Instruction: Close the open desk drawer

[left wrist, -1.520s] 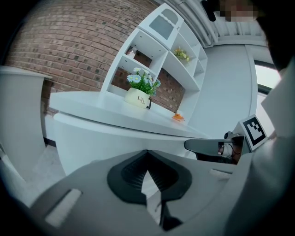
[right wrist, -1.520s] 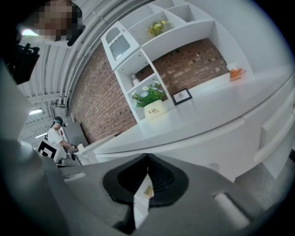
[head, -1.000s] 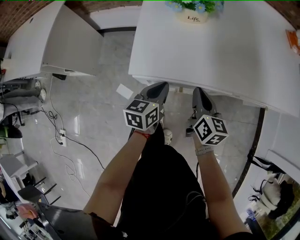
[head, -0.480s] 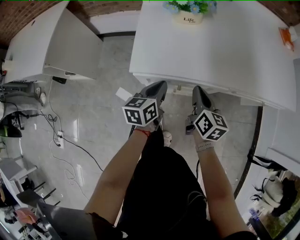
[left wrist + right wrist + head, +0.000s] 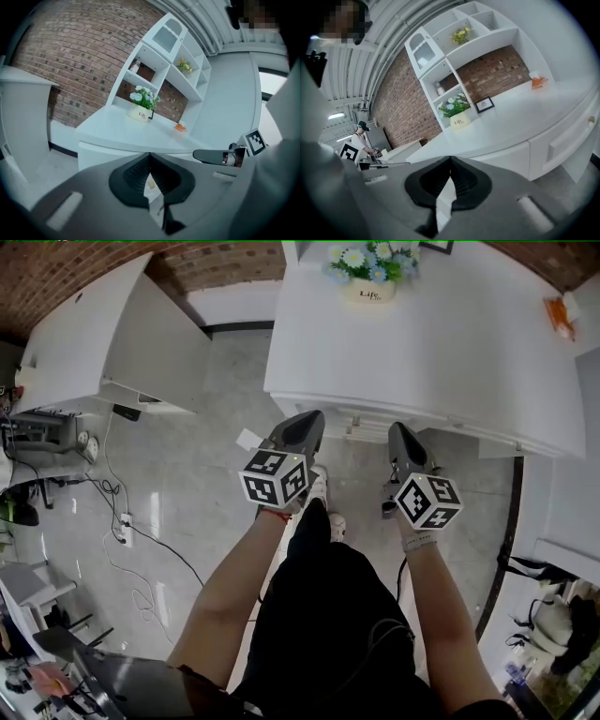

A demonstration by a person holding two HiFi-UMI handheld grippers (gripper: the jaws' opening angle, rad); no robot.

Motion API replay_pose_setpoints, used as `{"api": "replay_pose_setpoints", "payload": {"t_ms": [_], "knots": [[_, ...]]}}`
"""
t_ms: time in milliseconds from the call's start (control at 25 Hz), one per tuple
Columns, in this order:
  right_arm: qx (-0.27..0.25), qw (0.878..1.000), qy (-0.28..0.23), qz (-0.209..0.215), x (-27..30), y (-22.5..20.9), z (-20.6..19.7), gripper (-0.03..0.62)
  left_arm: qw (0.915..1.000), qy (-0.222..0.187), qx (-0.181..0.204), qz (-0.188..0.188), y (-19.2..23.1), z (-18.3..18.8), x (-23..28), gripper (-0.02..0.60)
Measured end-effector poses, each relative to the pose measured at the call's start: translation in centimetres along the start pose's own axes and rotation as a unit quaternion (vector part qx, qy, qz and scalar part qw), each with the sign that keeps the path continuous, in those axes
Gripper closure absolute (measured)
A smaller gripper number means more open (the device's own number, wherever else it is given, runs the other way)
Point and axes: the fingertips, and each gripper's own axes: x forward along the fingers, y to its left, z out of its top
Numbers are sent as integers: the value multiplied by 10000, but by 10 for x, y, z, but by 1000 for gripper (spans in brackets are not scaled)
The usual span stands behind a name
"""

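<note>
Your left gripper and right gripper both point at the front edge of the white desk. Each has its jaws clenched together, gripping nothing. The drawer front lies just under the desktop, between the two tips. You cannot tell how far it protrudes.

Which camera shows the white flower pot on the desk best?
The right gripper view: the flower pot stands whole, side-on, its label readable. The left gripper view shows the pot from the side, but dimmer. The head view sees the pot from above, at the top edge.
</note>
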Motion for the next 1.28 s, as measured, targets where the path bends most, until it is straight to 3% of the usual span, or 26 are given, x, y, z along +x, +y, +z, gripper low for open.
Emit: {"api": "replay_pose_setpoints", "payload": {"t_ms": [200, 400, 600, 1280], "knots": [[-637, 9971, -134, 394, -16, 18, 25, 594, 9990, -272, 351, 30, -5, 26, -19, 580], [-1144, 9909, -343, 618, -37, 32, 53, 594, 9966, -597, 566, 55, -17, 55, -39, 580], [-1696, 9813, -580, 700, -51, 49, 86, 594, 9907, -902, 1019, 9, -34, 91, -60, 580], [-2217, 9624, -1280, 914, -104, 91, 173, 594, 9778, -1605, 1346, -41, -83, 176, -96, 580]]}}
